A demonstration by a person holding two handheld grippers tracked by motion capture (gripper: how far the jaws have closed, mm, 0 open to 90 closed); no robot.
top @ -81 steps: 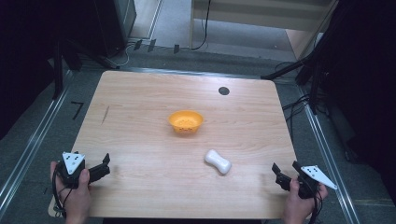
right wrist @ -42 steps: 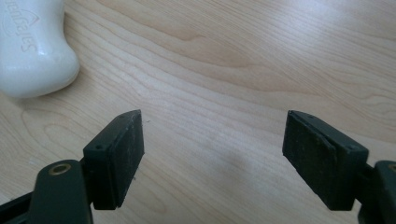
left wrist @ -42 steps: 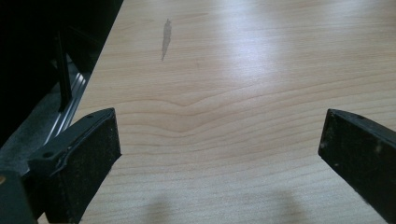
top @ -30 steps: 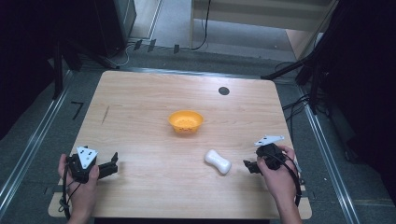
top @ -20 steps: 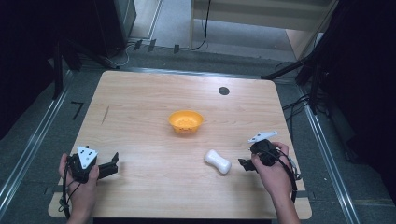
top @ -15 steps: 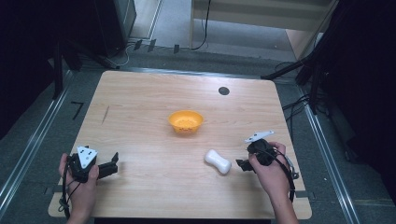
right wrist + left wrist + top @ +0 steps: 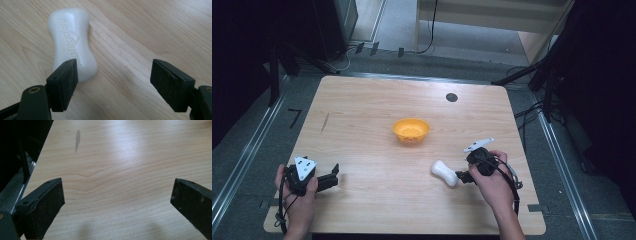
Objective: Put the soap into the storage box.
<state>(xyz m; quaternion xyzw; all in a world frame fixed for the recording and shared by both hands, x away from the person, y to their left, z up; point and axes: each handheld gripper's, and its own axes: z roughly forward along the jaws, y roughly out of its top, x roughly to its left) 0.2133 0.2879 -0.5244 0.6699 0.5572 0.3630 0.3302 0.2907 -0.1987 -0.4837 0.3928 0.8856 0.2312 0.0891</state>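
1. Resting near the table's [image 7: 362,120] front left corner in the high view, the left gripper [image 7: 331,178] is held in the person's left hand [image 7: 297,200], with a grey three-cornered plate on top and its tips pointing toward the middle of the table.
2. Its own camera shows the two black jaws spread wide over bare wood, nothing between them; a short dark streak [image 7: 77,140] marks the grain farther off, toward the table's left edge.
3. An orange bowl [image 7: 411,131] stands near the middle of the table, well apart from both grippers.
4. A small dark round spot [image 7: 452,97] lies on the wood beyond the bowl, toward the far edge.
5. A white bone-shaped bar [image 7: 445,172], with raised lettering on its top, lies flat on the table in front of the bowl and to its right.
6. The right gripper [image 7: 460,176], held in the person's right hand [image 7: 493,182], sits just beside the bar's right end.
7. In the right gripper view its jaws stand released and wide apart: the left jaw overlaps the bar's [image 7: 71,43] near end, while the right jaw is over bare wood, well clear of the bar. Whether the left jaw touches the bar cannot be told.
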